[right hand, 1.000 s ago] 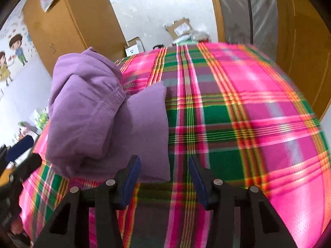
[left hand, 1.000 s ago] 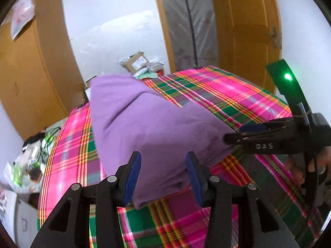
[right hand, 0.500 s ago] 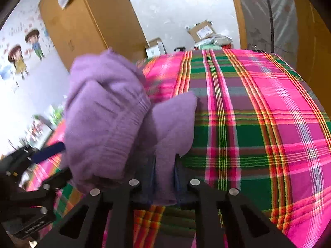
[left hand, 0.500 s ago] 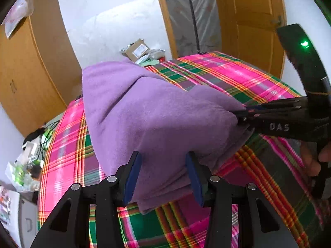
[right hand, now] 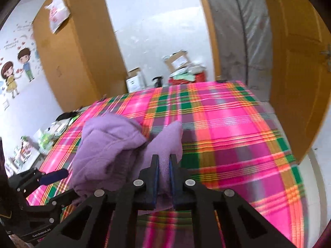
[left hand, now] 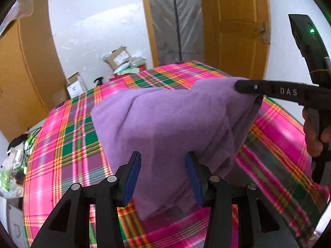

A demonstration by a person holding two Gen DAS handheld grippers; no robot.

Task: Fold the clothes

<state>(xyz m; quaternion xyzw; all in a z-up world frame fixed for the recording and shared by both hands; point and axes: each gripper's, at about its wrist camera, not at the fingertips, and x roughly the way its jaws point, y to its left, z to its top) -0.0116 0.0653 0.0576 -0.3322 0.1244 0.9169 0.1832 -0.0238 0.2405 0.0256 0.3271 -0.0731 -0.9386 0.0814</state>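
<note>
Lifted purple garment stays pinched in right gripper.

Even daylight, fisheye edges, motion blur

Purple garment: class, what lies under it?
Under the purple garment lies the plaid bedsheet; the part beneath the cloth is covered. The right gripper lifts one corner.

One purple garment, two grippers, one plaid bedspread
</note>
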